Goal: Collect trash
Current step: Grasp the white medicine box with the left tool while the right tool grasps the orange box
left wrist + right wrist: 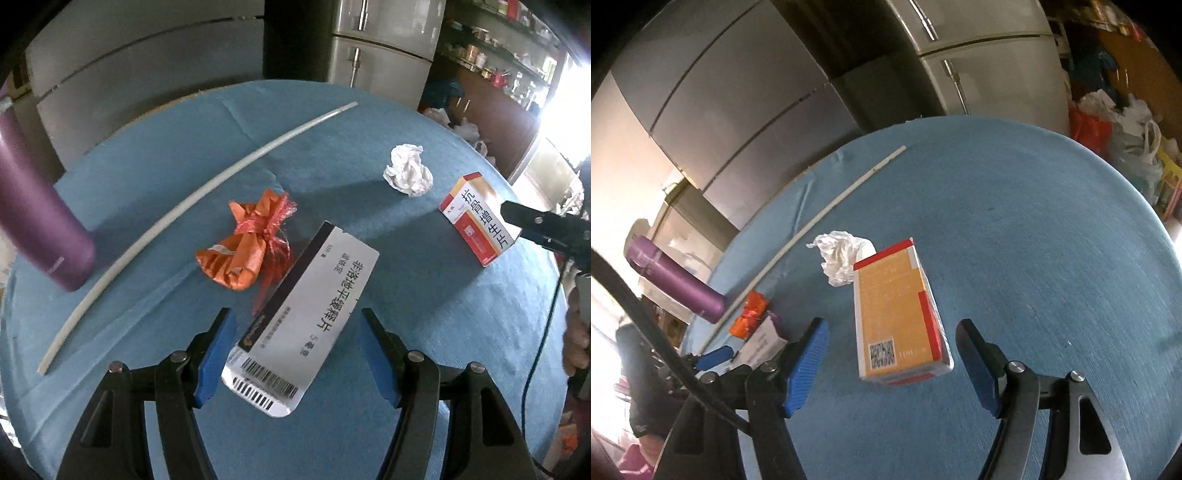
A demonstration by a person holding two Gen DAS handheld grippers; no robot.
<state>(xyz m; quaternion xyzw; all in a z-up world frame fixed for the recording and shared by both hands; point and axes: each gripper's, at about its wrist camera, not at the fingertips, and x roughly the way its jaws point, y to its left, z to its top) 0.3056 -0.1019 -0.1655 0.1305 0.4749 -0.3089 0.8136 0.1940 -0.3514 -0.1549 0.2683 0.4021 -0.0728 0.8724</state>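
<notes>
On the blue table [424, 280], the left claw [299, 354] hangs with its 2 blue pads wide apart. Far to the left of this claw stands a purple bottle [40, 218]. A long white stick [192, 206] runs from beside the bottle across the table, past the claw's left side. Just ahead of the claw and a bit left lies an orange wrapper [243, 254] tied in a bunch. A white pill box [306, 317] lies between the 2 pads, its far end next to the wrapper. The pads do not touch it. Further ahead and to the right sits a ball of white tissue [408, 170].

To the right of that is an orange and red box [476, 218], and the right claw [892, 365] reaches toward it. This claw is open too. The orange and red box sits between its pads with a gap on each side. The tissue lies just behind that box. The wrapper, bottle and stick are off to the left of the right claw.
</notes>
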